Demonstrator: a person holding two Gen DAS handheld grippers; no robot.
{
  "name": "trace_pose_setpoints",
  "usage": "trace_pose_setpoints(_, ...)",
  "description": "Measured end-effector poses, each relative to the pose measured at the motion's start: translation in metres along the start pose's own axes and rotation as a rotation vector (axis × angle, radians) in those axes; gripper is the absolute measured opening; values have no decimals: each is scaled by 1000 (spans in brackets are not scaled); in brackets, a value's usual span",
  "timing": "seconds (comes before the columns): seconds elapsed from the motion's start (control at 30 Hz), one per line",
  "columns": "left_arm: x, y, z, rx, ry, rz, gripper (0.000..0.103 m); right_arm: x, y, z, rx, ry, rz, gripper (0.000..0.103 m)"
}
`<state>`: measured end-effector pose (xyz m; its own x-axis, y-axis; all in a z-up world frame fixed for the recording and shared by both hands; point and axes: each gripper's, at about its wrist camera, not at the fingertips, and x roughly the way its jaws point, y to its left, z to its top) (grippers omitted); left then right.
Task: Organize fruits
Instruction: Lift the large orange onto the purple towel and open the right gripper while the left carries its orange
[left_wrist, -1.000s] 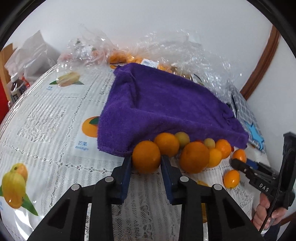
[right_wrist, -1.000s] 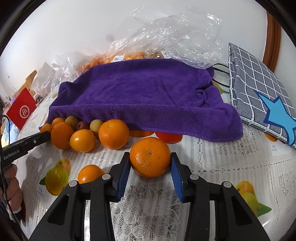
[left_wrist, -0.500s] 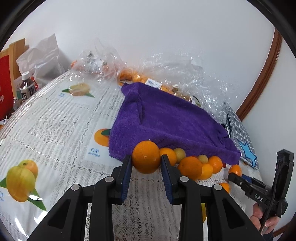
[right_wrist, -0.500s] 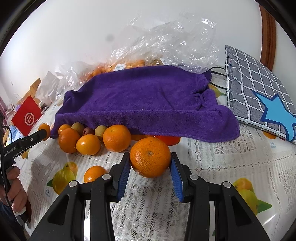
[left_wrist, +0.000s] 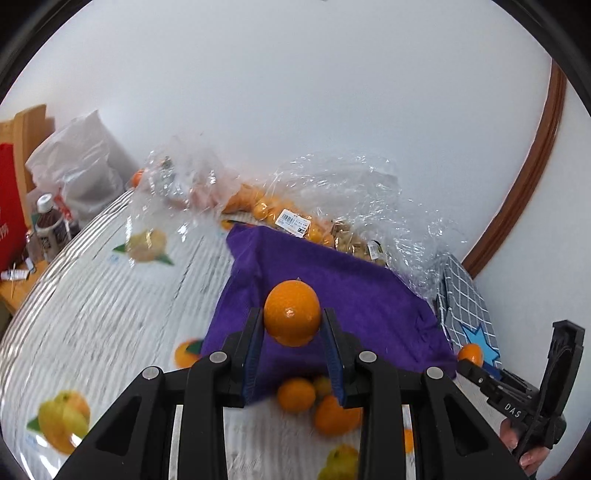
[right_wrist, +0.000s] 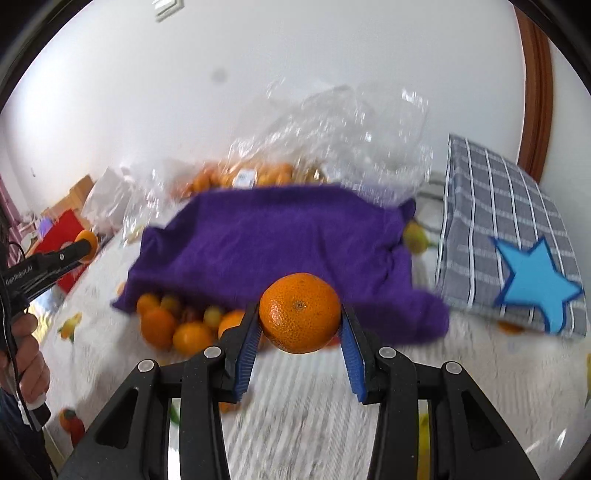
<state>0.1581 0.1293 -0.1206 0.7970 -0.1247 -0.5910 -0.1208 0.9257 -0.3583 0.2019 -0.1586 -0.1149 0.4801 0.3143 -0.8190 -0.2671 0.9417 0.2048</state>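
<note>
My left gripper (left_wrist: 292, 325) is shut on a small orange (left_wrist: 291, 312), held up in the air in front of the purple towel (left_wrist: 332, 288). My right gripper (right_wrist: 300, 319) is shut on a larger orange (right_wrist: 300, 313), also lifted off the table, before the same purple towel (right_wrist: 277, 243). A cluster of loose oranges and small fruits (right_wrist: 181, 325) lies at the towel's near edge; in the left wrist view the loose oranges (left_wrist: 321, 402) show beneath the fingers. Each gripper appears at the other view's edge: the right gripper (left_wrist: 476, 363) and the left gripper (right_wrist: 83, 245).
Clear plastic bags (left_wrist: 332, 199) holding more oranges sit behind the towel by the wall. A grey checked cushion (right_wrist: 502, 243) with a blue star lies at the right. A bottle (left_wrist: 50, 225), a white bag (left_wrist: 81, 173) and a red box (right_wrist: 62, 240) stand at the left table edge.
Both grippers have risen with their oranges; the table, towel and fruit cluster now sit lower and farther away in both views. Grips are unchanged.
</note>
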Motion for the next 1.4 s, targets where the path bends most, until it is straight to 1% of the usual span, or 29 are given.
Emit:
trace_pose_setpoints(0.07,13,-6,5,12,10,16,30,7,-5,12,14,-5,8,42)
trace_pose_setpoints(0.13,31,-12,12,26,19,33,30,19,-10,23,19,1,-6,42)
trace_pose_setpoints(0.33,78,-29,26,63,45,38,30,51,-21,54,15,13,-28,42)
trace_pose_setpoints(0.43,100,-32,23,64,78,38,30,67,-22,59,20,23,-30,42)
trace_pose_setpoints(0.5,106,-33,17,79,86,35,30,80,-24,58,16,44,-34,42)
trace_pose_setpoints(0.6,117,-37,8,105,126,54,30,97,-30,49,14,93,-33,42)
trace_pose_setpoints(0.67,124,-39,4,105,160,45,30,104,-32,44,8,121,-49,42)
trace_pose_setpoints(0.73,126,-40,1,97,184,34,30,106,-31,40,1,131,-37,42)
trace_pose_setpoints(0.83,127,-44,-1,122,182,56,30,108,-27,36,-3,139,-24,42)
trace_pose_setpoints(0.97,130,-44,-3,139,183,87,30,114,-24,33,-22,152,-37,42)
trace_pose_setpoints(1.17,131,-44,-1,152,187,104,30,116,-21,32,-34,154,-50,43)
trace_pose_setpoints(1.23,131,-44,-1,153,190,105,30,115,-21,32,-30,154,-52,45)
trace_pose_setpoints(1.27,132,-44,0,152,193,106,30,114,-21,33,-30,154,-50,50)
trace_pose_setpoints(1.3,132,-44,0,151,199,107,30,113,-20,34,-29,153,-51,59)
trace_pose_setpoints(1.33,133,-44,-1,151,203,106,30,112,-20,33,-30,154,-52,64)
trace_pose_setpoints(1.37,133,-44,-1,151,207,107,30,112,-19,33,-36,158,-50,68)
trace_pose_setpoints(1.4,134,-44,-1,150,211,109,30,111,-17,33,-42,156,-52,68)
